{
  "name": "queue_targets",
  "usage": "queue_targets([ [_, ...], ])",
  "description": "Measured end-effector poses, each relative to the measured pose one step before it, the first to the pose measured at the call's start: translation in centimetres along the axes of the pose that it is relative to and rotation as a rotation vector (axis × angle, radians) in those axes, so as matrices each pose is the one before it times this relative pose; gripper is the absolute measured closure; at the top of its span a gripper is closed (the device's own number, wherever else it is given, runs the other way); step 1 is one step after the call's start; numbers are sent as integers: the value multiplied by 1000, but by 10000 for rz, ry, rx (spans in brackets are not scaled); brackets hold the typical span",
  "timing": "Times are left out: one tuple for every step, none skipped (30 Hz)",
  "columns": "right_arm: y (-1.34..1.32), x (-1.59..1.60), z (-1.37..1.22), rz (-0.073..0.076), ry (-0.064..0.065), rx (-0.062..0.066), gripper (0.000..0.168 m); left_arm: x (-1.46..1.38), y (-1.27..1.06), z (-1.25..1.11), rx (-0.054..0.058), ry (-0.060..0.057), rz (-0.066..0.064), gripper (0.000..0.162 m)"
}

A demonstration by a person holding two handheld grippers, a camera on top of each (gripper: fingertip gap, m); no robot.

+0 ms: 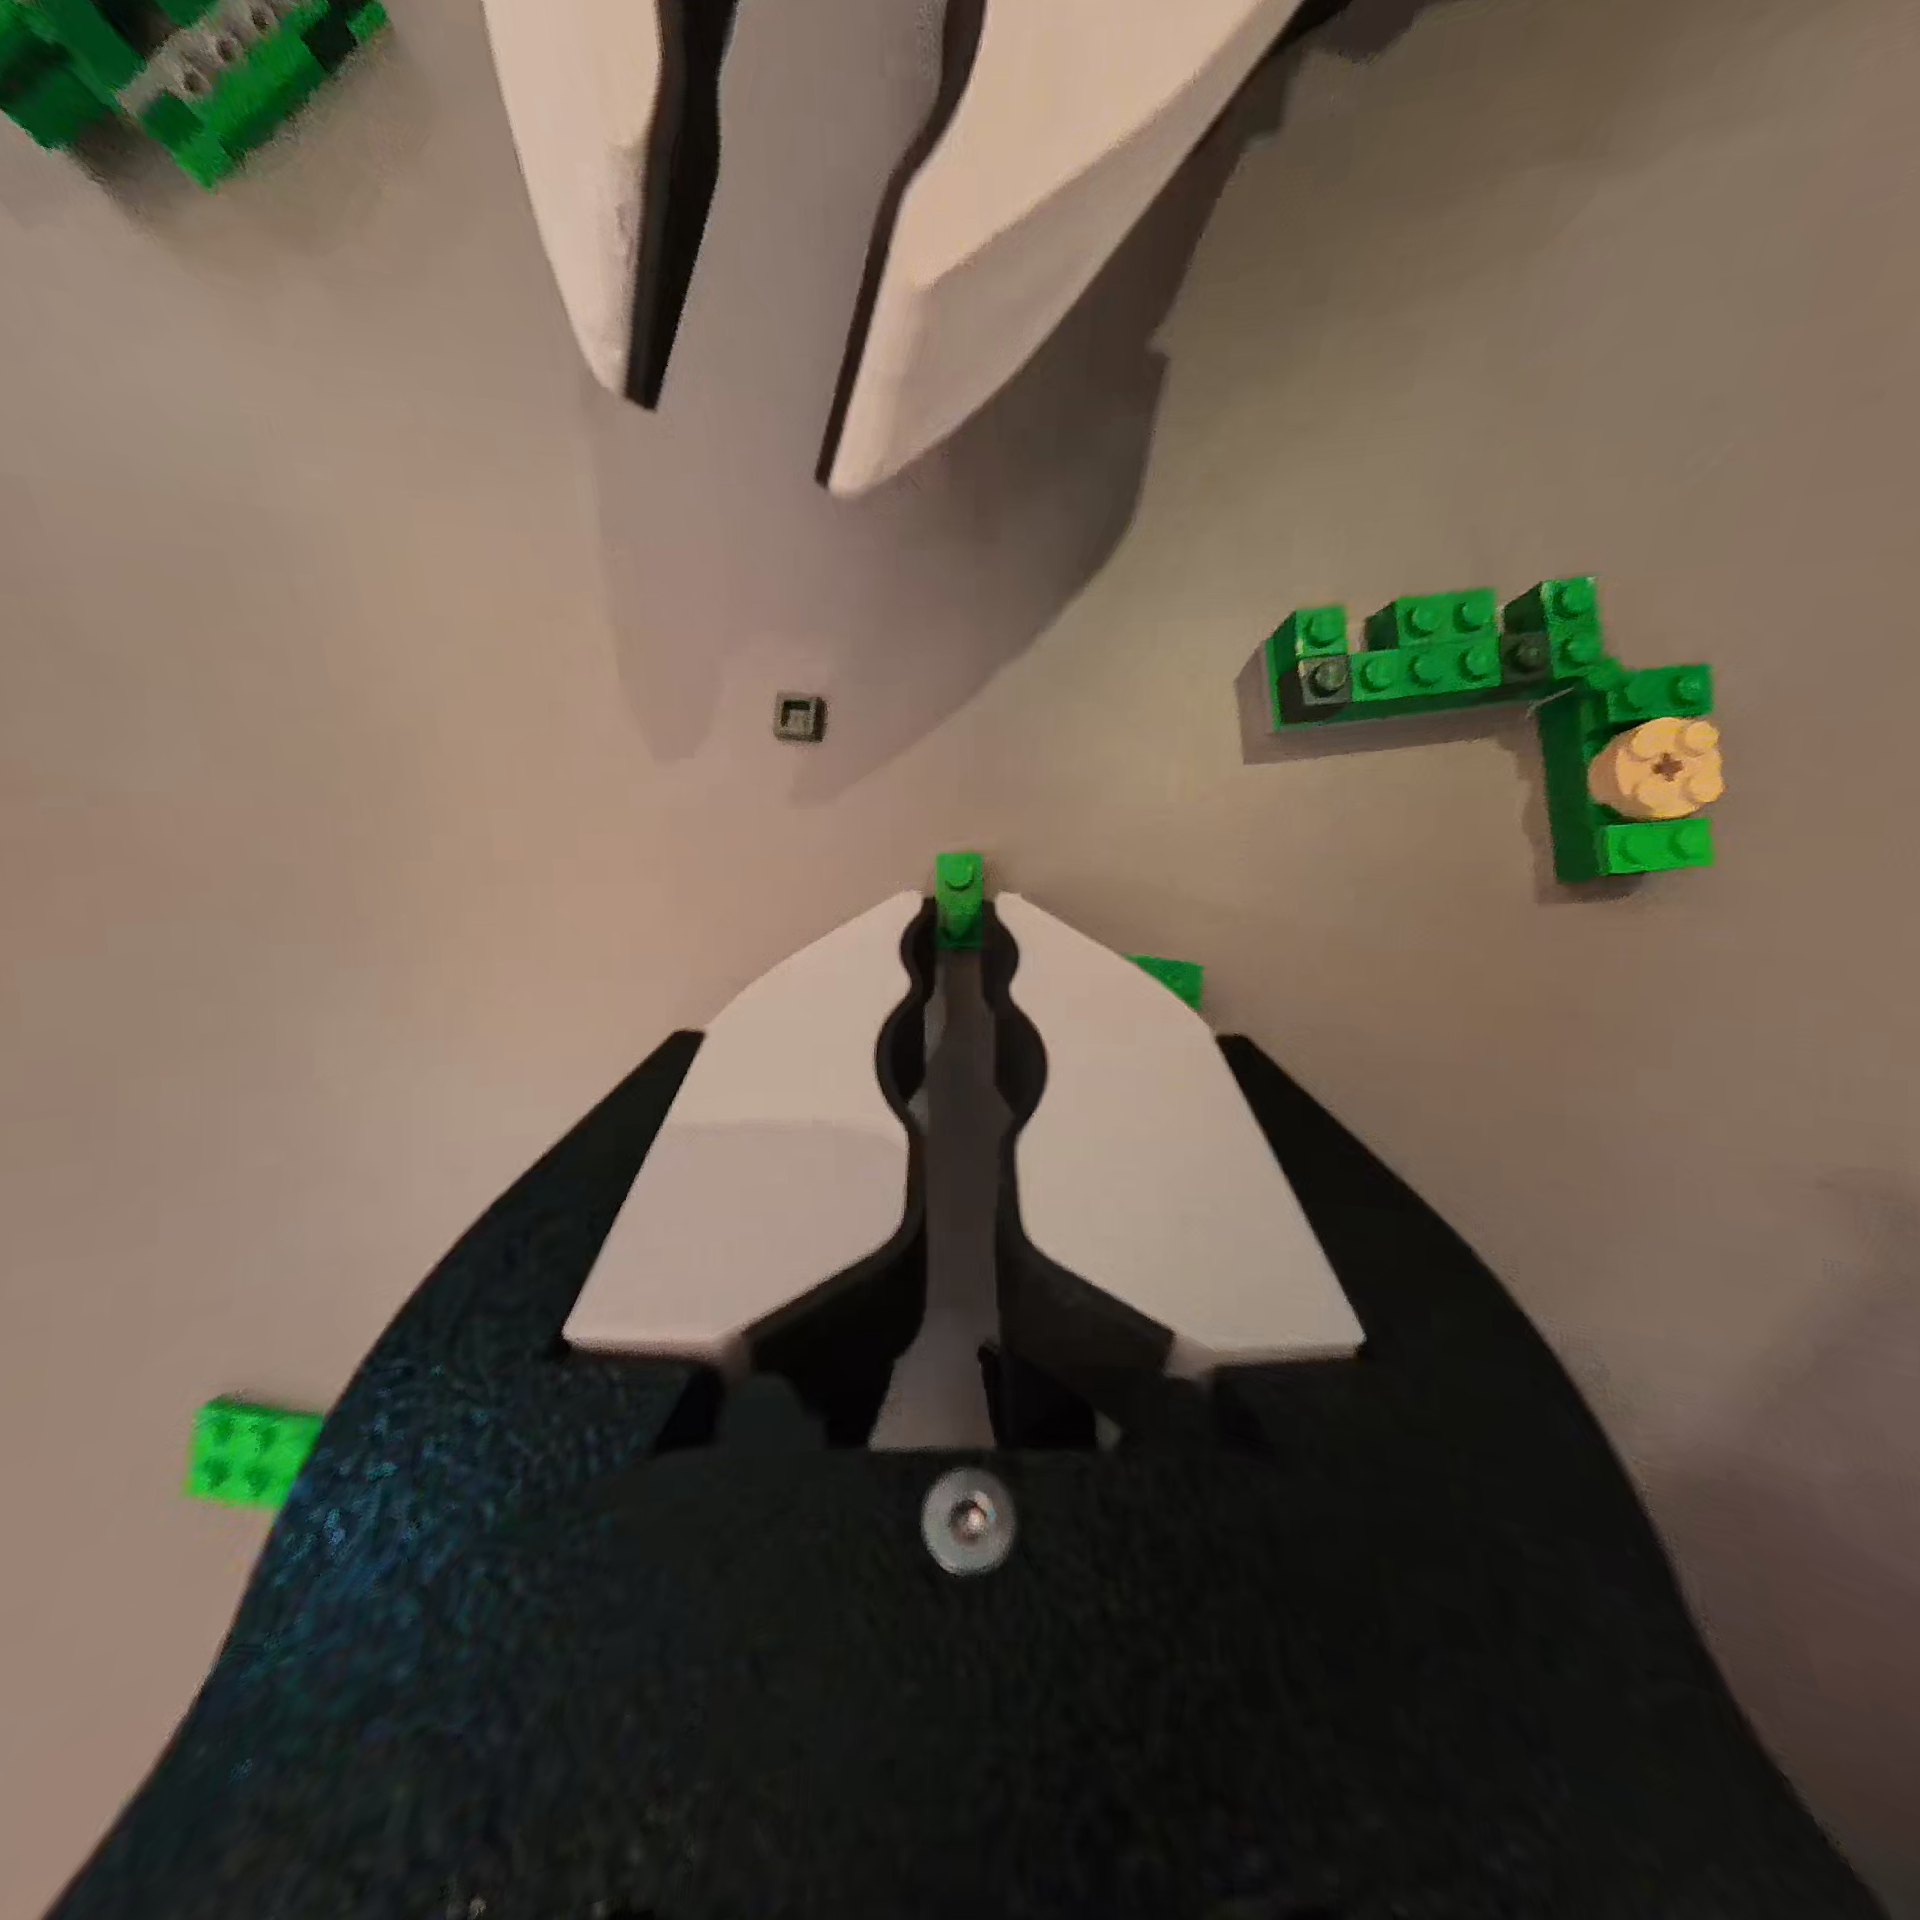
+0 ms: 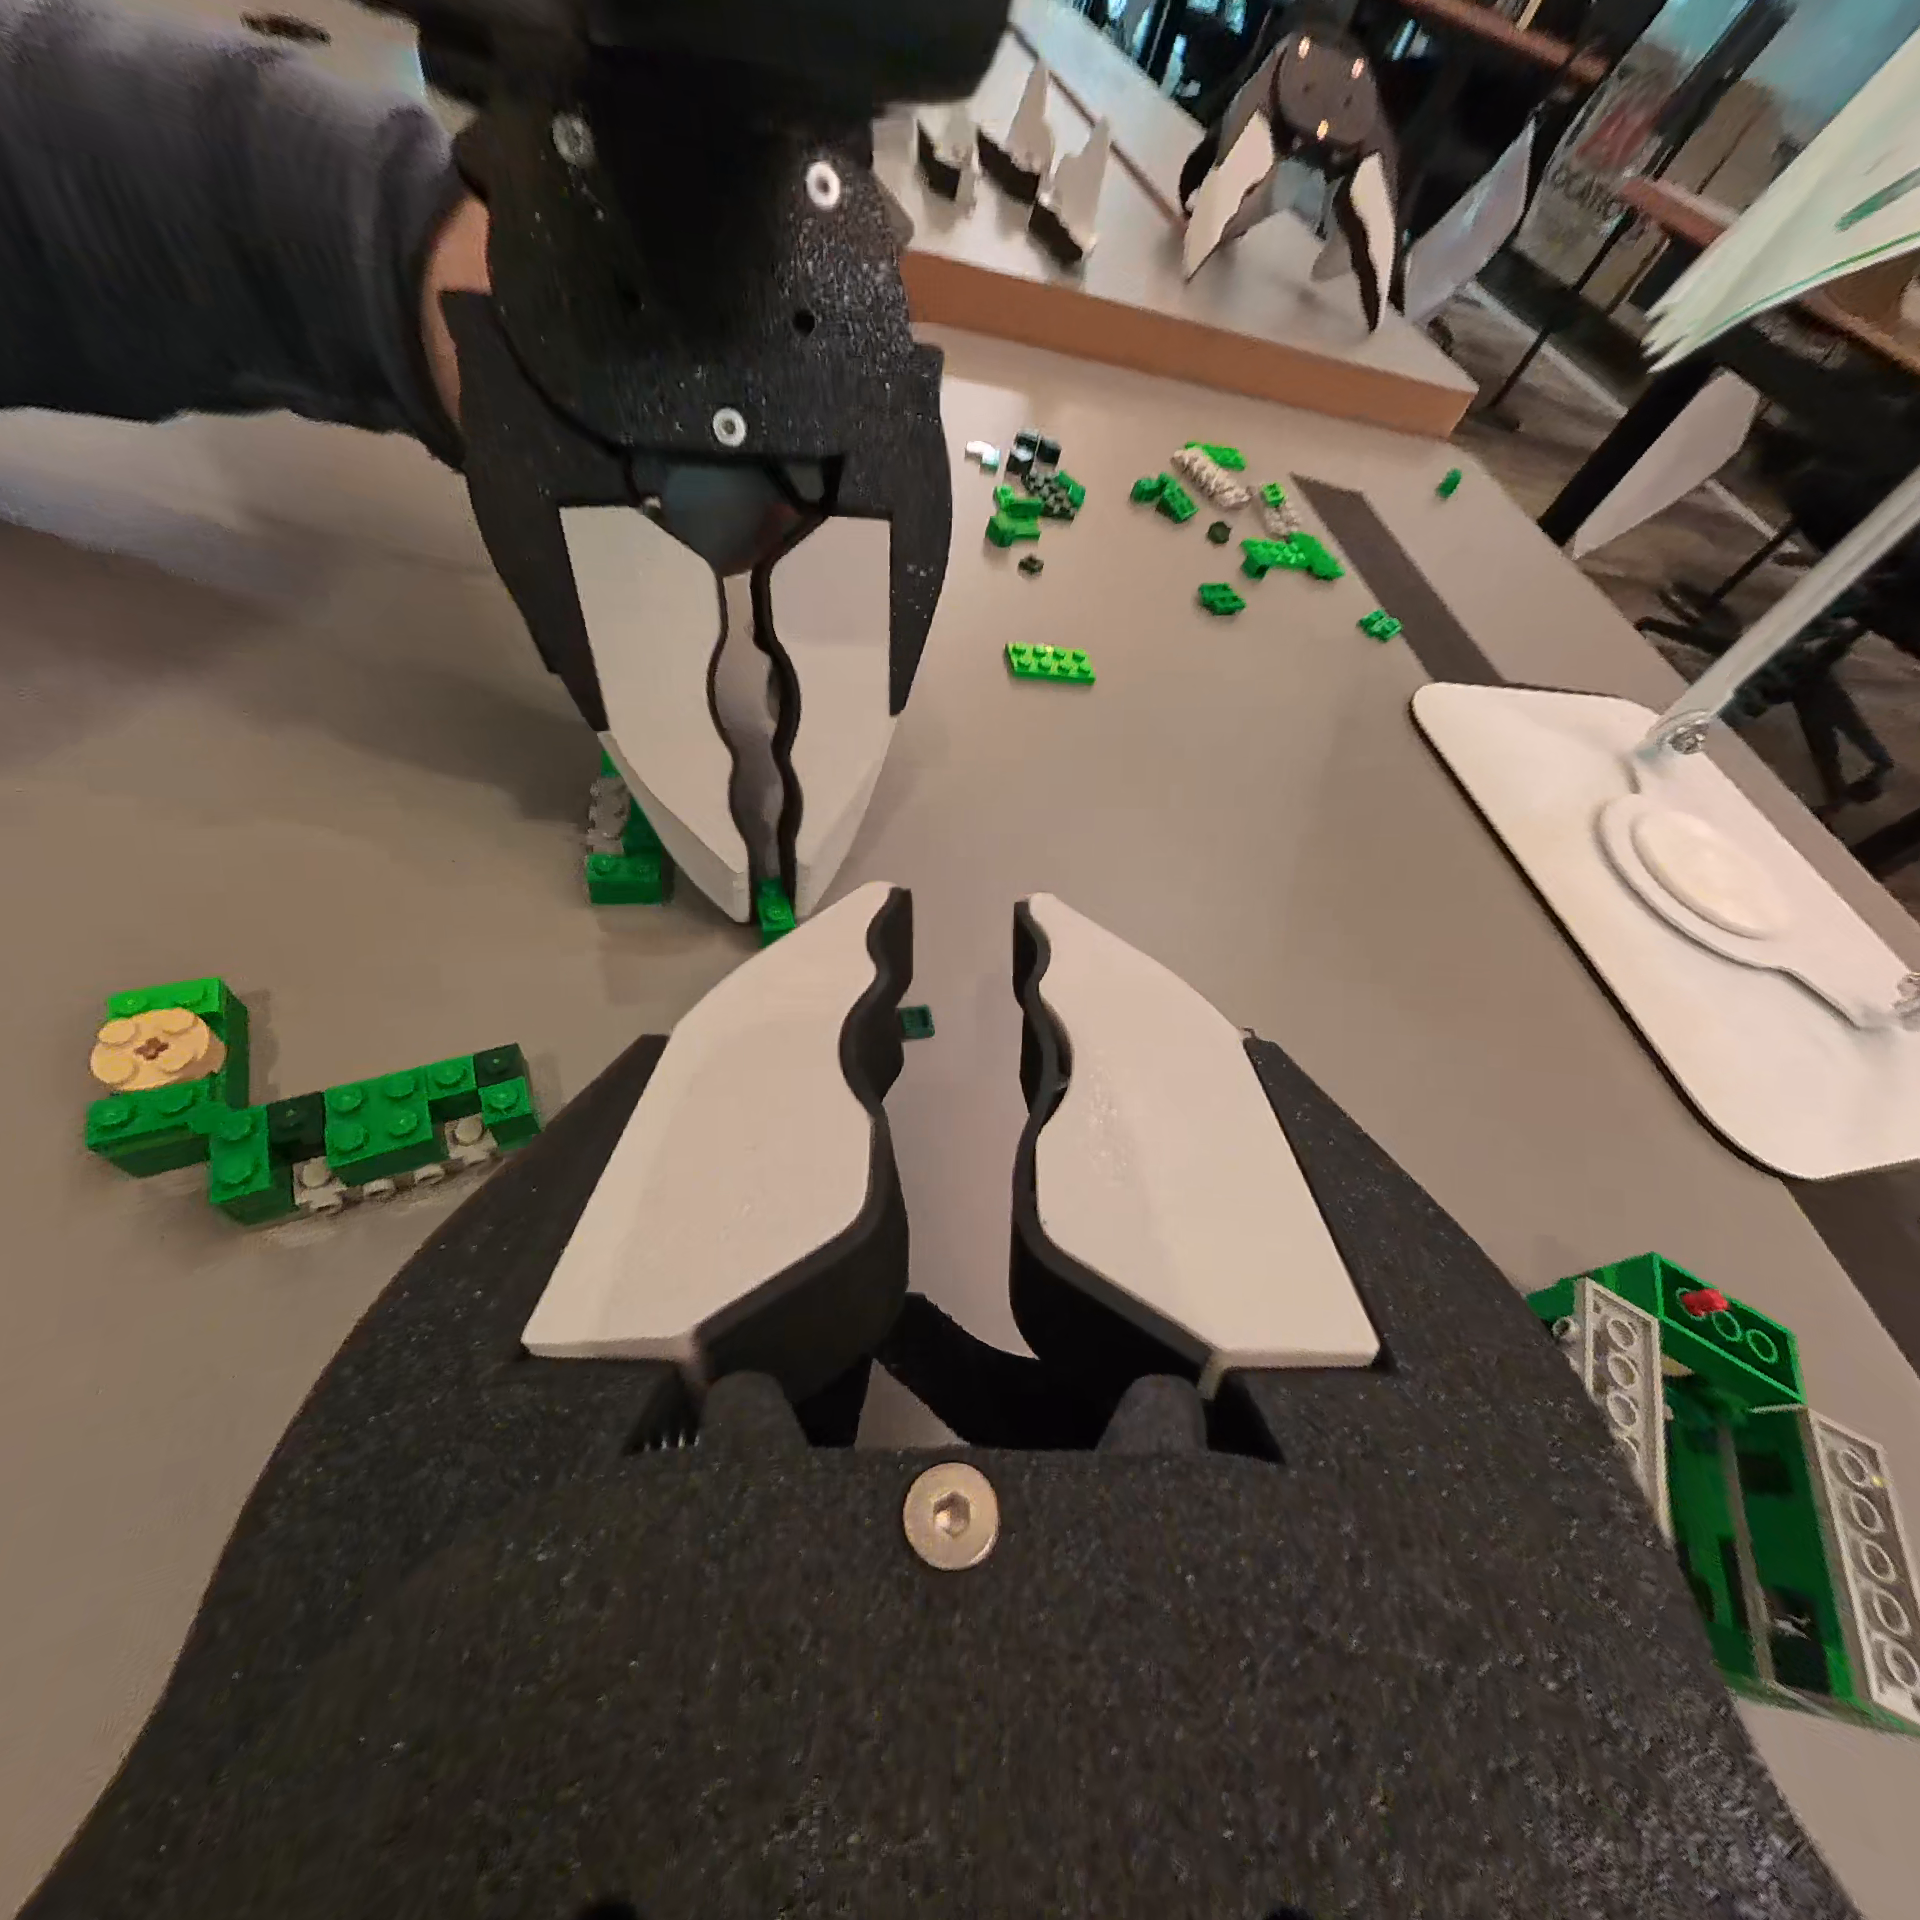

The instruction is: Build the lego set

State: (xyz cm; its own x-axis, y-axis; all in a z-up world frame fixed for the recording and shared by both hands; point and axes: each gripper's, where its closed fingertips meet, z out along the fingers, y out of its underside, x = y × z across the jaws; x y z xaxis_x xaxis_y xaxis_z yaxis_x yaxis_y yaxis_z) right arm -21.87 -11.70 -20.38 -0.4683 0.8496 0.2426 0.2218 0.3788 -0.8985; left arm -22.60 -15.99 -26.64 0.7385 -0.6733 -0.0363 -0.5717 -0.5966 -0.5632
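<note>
My left gripper [image 1: 958,920] is shut on a small bright green brick [image 1: 958,896], held at the fingertips just above the table. It also shows in the right wrist view [image 2: 769,899], pointing down with the brick [image 2: 775,912] in its tips. My right gripper [image 2: 958,909] is open and empty, facing the left one a short way off; in the left wrist view it [image 1: 743,436] comes in from the top. A tiny dark green piece [image 1: 798,717] lies on the table between the grippers, also visible beside my right gripper's finger [image 2: 914,1023]. A green L-shaped assembly [image 1: 1455,665] with a tan round piece [image 1: 1662,777] lies to the side [image 2: 312,1112].
A larger green and grey build [image 2: 1745,1475] stands by my right gripper, also in the left wrist view [image 1: 177,83]. A green 2x2 brick [image 1: 249,1449] and another green piece [image 1: 1169,977] lie near my left gripper. Several loose bricks [image 2: 1143,520] lie farther off. A white stand base [image 2: 1662,883] is at the right. There is about 8 cm between the tips of the two grippers. My left tips are roughly 4 cm from the tiny dark green piece [image 1: 798,717].
</note>
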Motion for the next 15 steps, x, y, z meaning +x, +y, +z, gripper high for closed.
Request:
queue_targets([
  [-148,35,-86,72,26,161,152,-438,241,-339,-151,-388,247,152],
  [-97,-26,-42,68,9,123,153,-139,108,-541,29,-204,198,153],
  [-20,-207,35,58,-109,84,155,289,-54,-681,261,51,152,154],
  [84,-306,123,55,-170,11,155,364,-8,-755,310,65,137,155],
  [210,-332,212,24,-190,-106,155,366,122,-777,233,47,129,155],
  [280,-475,293,-18,-295,-218,156,470,178,-700,171,122,119,155],
  [271,-702,350,-14,-461,-286,158,401,190,-576,98,96,110,155],
  [229,-648,440,85,-434,-351,158,332,223,-435,-4,87,120,155],
  [176,-690,496,168,-486,-390,156,164,229,-304,-78,1,131,155],
  [48,-675,505,170,-473,-340,153,129,149,-183,-85,-3,139,155],
  [-45,-514,508,173,-355,-298,149,165,99,-48,-89,68,71,155],
  [-94,-440,455,140,-278,-278,146,167,131,66,-122,108,9,155],
  [-101,-373,440,132,-202,-257,143,91,210,155,-162,65,19,155],
  [-64,-203,404,141,-72,-265,140,99,202,191,-151,77,41,155],
  [8,-323,403,137,-146,-277,137,149,138,225,-94,118,25,155],
])
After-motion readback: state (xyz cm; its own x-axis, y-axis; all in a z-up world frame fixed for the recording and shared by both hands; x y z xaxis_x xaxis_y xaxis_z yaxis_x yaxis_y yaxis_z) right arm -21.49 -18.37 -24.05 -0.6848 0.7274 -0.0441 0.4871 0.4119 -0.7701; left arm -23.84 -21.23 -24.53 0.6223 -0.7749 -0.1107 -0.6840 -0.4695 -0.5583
